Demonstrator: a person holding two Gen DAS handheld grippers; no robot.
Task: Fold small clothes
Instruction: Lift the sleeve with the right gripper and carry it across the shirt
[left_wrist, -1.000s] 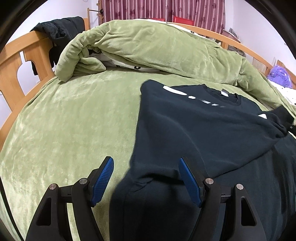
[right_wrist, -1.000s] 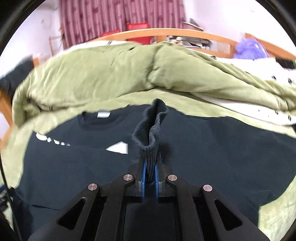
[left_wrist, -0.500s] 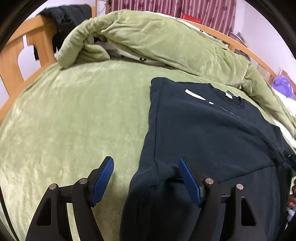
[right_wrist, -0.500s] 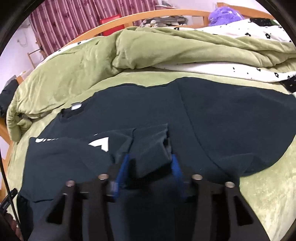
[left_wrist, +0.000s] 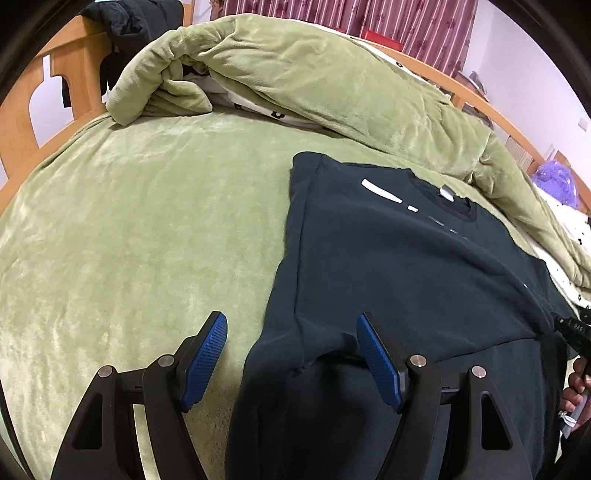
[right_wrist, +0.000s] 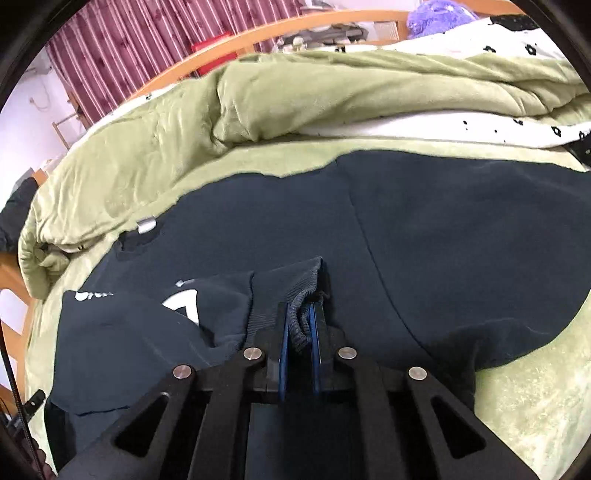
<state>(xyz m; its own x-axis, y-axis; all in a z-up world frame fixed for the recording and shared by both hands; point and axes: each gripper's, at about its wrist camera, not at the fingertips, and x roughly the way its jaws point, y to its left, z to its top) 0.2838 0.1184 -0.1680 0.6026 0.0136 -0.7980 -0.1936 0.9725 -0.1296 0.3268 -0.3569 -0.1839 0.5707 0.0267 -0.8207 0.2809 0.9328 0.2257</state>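
A dark navy sweatshirt (left_wrist: 388, 258) with white print lies on the green bed, its left sleeve folded across the chest. My left gripper (left_wrist: 291, 354) is open and empty, its blue pads straddling the sweatshirt's folded left edge low over the bed. In the right wrist view the sweatshirt (right_wrist: 443, 240) spreads wide. My right gripper (right_wrist: 299, 332) is shut on the ribbed sleeve cuff (right_wrist: 295, 291), held low against the chest of the sweatshirt.
A bunched green blanket (left_wrist: 295, 81) and a white patterned quilt (right_wrist: 480, 125) lie along the far side. A wooden bed frame (left_wrist: 55, 85) with a dark garment stands at the left. Green bedding (left_wrist: 129, 221) stretches left of the sweatshirt.
My right gripper lowered the sleeve cuff onto the sweatshirt's chest, opened briefly, and is shut on the cuff again. My left gripper stayed open and edged forward.
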